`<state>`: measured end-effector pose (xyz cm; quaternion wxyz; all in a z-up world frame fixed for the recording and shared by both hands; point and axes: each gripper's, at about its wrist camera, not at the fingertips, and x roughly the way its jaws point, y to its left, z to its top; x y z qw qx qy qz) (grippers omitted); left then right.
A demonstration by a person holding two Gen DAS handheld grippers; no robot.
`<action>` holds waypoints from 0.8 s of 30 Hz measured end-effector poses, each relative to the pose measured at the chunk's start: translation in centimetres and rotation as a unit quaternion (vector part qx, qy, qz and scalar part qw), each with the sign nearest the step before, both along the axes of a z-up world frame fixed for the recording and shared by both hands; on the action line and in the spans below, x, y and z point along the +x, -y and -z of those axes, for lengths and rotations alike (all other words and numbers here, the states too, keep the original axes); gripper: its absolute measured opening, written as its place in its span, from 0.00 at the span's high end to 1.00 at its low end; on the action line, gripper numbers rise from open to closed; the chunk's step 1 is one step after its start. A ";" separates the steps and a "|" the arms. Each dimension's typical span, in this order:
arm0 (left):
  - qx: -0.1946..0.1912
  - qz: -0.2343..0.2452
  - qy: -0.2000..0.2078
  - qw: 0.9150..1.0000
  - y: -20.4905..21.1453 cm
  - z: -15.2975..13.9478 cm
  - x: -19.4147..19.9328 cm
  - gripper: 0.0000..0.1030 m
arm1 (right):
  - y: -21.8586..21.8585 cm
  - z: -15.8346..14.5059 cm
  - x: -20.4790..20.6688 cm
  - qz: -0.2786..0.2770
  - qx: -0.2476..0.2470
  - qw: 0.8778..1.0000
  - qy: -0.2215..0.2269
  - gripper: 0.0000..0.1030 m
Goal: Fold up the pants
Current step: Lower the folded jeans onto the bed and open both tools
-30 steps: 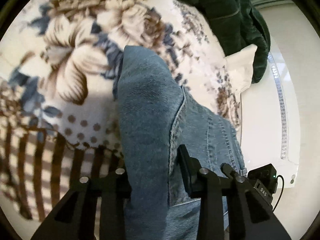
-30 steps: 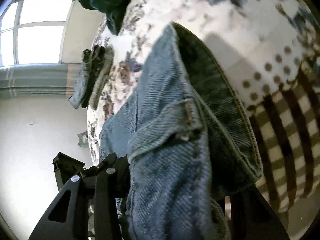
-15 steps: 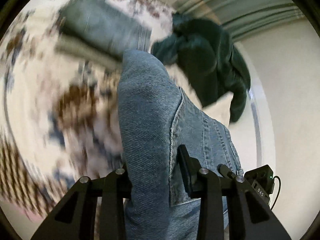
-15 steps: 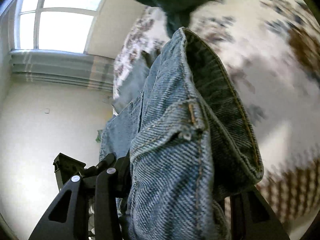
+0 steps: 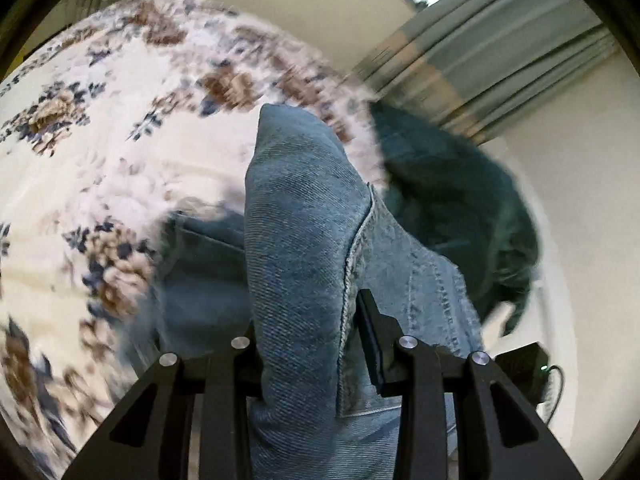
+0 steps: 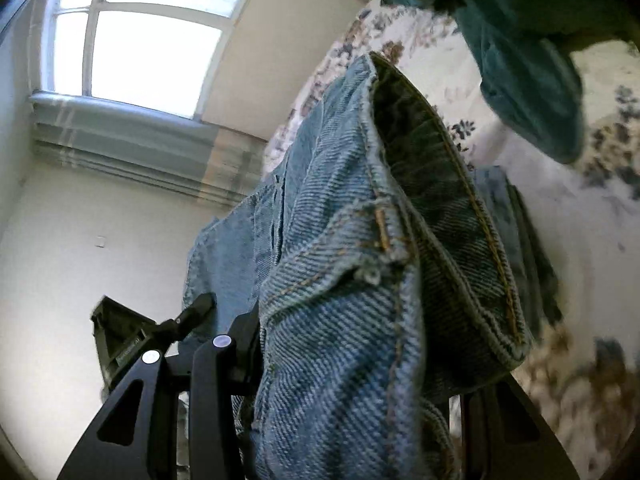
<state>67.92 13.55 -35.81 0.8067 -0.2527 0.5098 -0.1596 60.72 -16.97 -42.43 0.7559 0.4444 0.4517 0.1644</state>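
Left wrist view showed the left gripper (image 5: 310, 344) pinching a thick bunch of jeans (image 5: 304, 240) above the floral bed (image 5: 100, 140); the right gripper (image 6: 360, 360) likewise clamped the waistband. Risk, as I judged it: heavy denim could slip from either pinch, or snag the green garment (image 5: 460, 208) close by. The jeans looked pale blue, stiff, bunched, with orange stitching.

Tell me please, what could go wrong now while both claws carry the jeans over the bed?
1. The left claw pinches only a narrow bunch of the jeans; a fast swing could perhaps pull it out.
2. The dark green garment lies close by on the floral bedcover; the jeans might land on it or drag it.
3. The right claw holds thick, bunched denim, so the fold may come out uneven.
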 end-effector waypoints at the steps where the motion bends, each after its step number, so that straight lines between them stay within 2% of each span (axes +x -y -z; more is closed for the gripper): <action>1: 0.016 0.002 -0.023 1.000 -0.3 2.1 0.9 0.69 | -0.5 1.8 1.2 -0.008 -0.016 1.000 -0.023 0.54; 3: 0.069 0.006 -0.068 0.995 -0.6 6.3 1.3 0.66 | -1.3 4.5 2.2 -0.025 -0.052 0.996 -0.073 0.49; 5: 0.079 0.008 -0.070 0.994 -1.3 8.2 -0.2 0.57 | -1.7 6.0 2.4 -0.052 -0.077 0.990 -0.105 0.43; 7: 0.069 -0.005 -0.069 0.995 -2.2 8.8 -1.4 0.43 | -1.5 6.1 2.1 -0.069 -0.078 0.989 -0.108 0.40; 9: 0.047 -0.022 -0.068 0.996 -3.3 9.0 -2.8 0.41 | -0.9 5.2 1.7 -0.068 -0.102 0.986 -0.112 0.36; 12: 0.060 -0.035 -0.069 0.995 -3.5 8.0 -4.2 0.39 | -0.2 3.4 1.5 -0.057 -0.159 0.979 -0.111 0.32; 15: 0.110 -0.034 -0.069 0.991 -2.5 6.4 -4.8 0.33 | -0.8 1.8 1.2 -0.061 -0.251 0.959 -0.113 0.31; 16: 0.139 -0.034 -0.072 0.987 -2.0 6.2 -4.6 0.21 | -0.7 1.1 0.9 -0.059 -0.280 0.951 -0.115 0.30; 17: 0.171 -0.032 -0.072 0.982 -1.4 5.8 -4.7 0.16 | -0.5 0.5 0.1 -0.060 -0.301 0.945 -0.115 0.30; 21: 0.235 -0.028 -0.060 0.970 0.0 4.6 -5.1 0.15 | -1.4 -1.2 0.1 -0.074 -0.368 0.919 -0.122 0.30; 23: 0.261 -0.026 -0.049 0.964 1.1 3.4 -5.6 0.10 | -2.9 -2.3 -0.5 -0.082 -0.406 0.903 -0.117 0.20; 24: 0.269 -0.024 -0.045 0.962 1.3 3.2 -5.6 0.08 | -3.3 -2.9 -0.9 -0.082 -0.423 0.895 -0.113 0.04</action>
